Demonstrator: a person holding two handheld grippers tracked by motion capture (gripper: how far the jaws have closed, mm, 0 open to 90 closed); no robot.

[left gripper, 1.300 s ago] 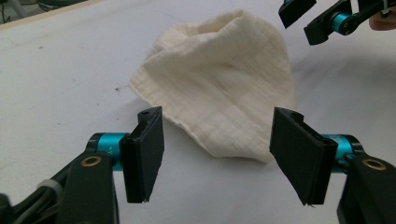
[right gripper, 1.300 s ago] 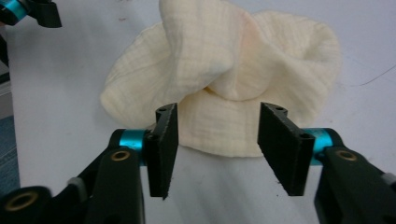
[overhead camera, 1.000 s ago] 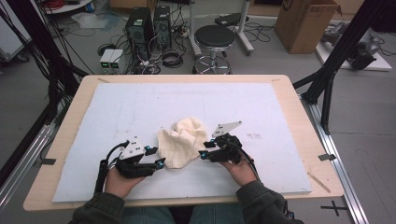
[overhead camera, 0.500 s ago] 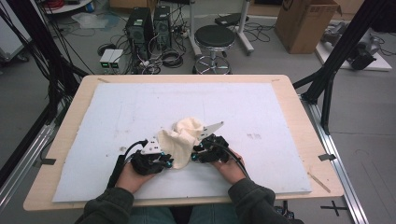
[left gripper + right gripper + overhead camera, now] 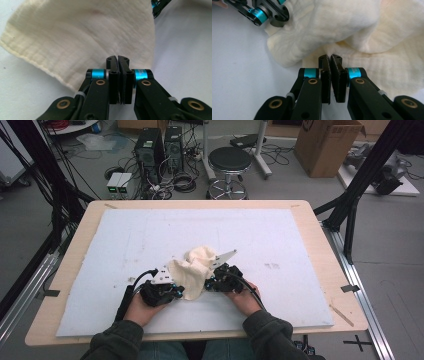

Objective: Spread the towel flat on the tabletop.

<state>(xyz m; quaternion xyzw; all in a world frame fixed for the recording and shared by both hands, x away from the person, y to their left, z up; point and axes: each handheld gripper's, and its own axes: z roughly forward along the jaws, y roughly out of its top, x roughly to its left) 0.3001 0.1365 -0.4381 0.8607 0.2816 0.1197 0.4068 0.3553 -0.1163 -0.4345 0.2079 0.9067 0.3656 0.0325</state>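
White mat (image 5: 125, 245) lies open all around; crumpled cloth (image 5: 192, 270) is the one obstacle.

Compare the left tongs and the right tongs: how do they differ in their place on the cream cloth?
The left tongs grip the cloth at its thin, flat near-left edge. The right tongs pinch its near-right edge, beside a thicker bunched fold. In the high view the cloth lies between them. Both are shut on it, low over the white mat.

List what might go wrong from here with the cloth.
Each hand-held gripper, left and right, has just closed on only a thin edge of the cloth, so a pull may slip it free. The cloth is bunched and overlapped; lifting could drag hidden folds or spread it unevenly on the table.
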